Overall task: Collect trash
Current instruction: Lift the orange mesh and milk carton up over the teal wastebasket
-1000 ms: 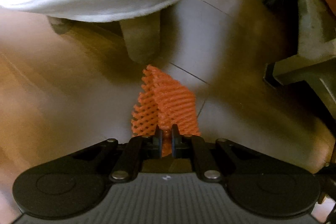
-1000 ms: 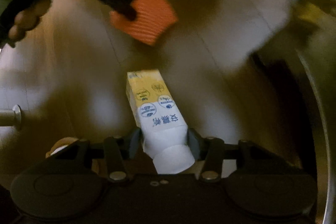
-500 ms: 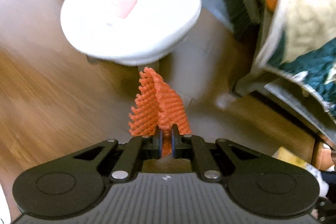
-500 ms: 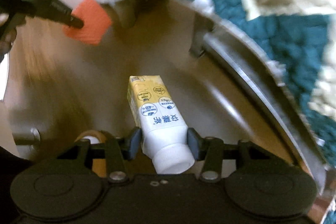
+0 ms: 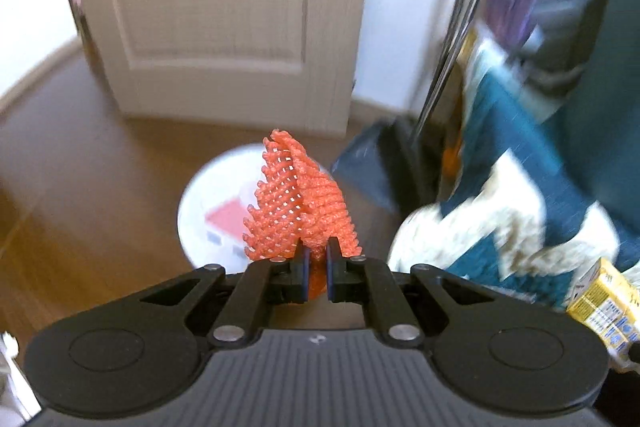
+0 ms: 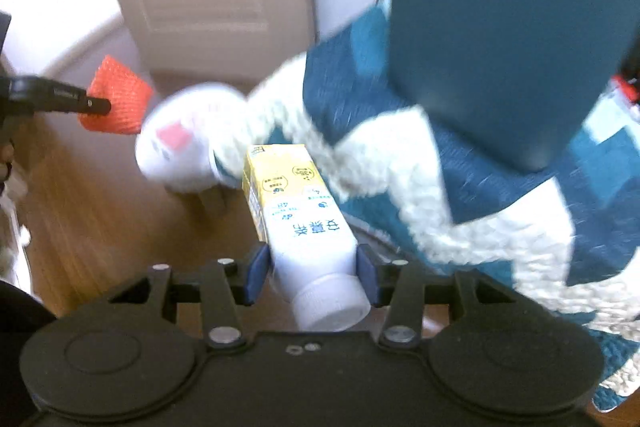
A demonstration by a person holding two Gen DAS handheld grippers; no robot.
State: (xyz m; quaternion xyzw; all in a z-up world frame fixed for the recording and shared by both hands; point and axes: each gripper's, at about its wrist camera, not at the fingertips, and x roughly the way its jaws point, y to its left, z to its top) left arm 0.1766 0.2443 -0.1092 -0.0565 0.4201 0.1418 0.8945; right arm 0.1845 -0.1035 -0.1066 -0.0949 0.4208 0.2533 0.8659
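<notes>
2 grippers, both full: left gripper (image 5: 315, 269) squeezed tight on orange foam net (image 5: 298, 205), right gripper (image 6: 312, 273) clamped on yellow & white carton (image 6: 296, 211), above wood floor (image 5: 80, 155).

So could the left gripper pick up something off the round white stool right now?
Probably not. The left gripper is already shut on the orange foam net, so its jaws are full, though the round white stool lies unblocked below.

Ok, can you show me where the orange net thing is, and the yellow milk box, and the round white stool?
orange foam net (image 5: 296, 211), left wrist view, middle of the mesh above the fingers.
yellow milk carton (image 6: 296, 203), right wrist view, its printed top face.
round white stool (image 5: 212, 203), left wrist view, bare seat left of the net.
</notes>
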